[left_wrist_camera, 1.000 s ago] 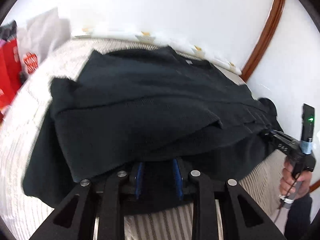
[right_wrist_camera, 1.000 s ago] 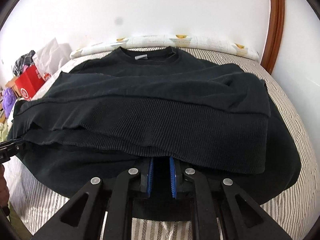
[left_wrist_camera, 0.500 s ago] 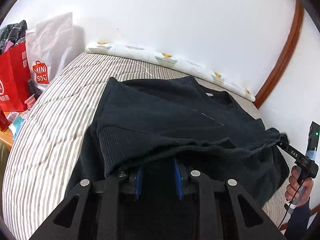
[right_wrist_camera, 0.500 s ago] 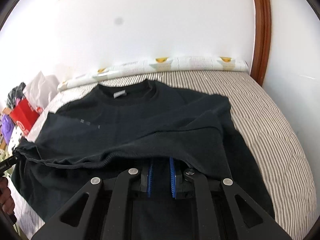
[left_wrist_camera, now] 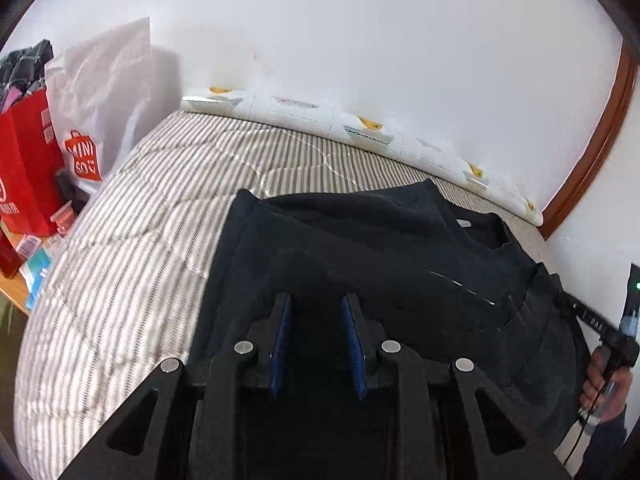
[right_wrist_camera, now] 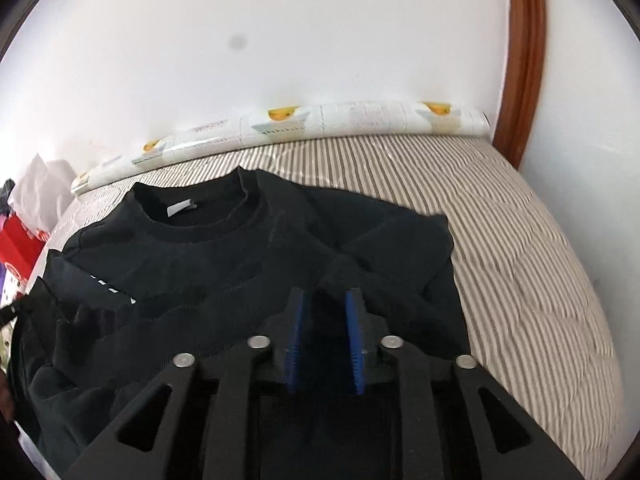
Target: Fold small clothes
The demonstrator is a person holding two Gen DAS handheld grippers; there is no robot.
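Since we've got the black knit sweatshirt [right_wrist_camera: 248, 264] spread on the striped quilted mattress [right_wrist_camera: 520, 248] with its collar pointing at the far wall, the thing that matters is which way it lies from each set of tongs. From our left gripper [left_wrist_camera: 318, 344] the garment sits straight ahead and off to the right, neck hole up at the far right; from our right gripper [right_wrist_camera: 326, 340] it sits ahead and off to the left, collar at upper left. So its long axis runs away from us, hem end near, neck end far, and each gripper is over its own side of the near part. Both sets of blue-padded fingers stand apart with dark cloth showing in the gap, and we honestly can't tell whether any fold is pinched or they're just parked over it. In the left view the right tool [left_wrist_camera: 600, 328] sits right at the sweatshirt's right edge, so that hand looks closer to a side edge. Our guess is the next fold goes crosswise. Red and white shopping bags [left_wrist_camera: 60, 140] stand off the left side.
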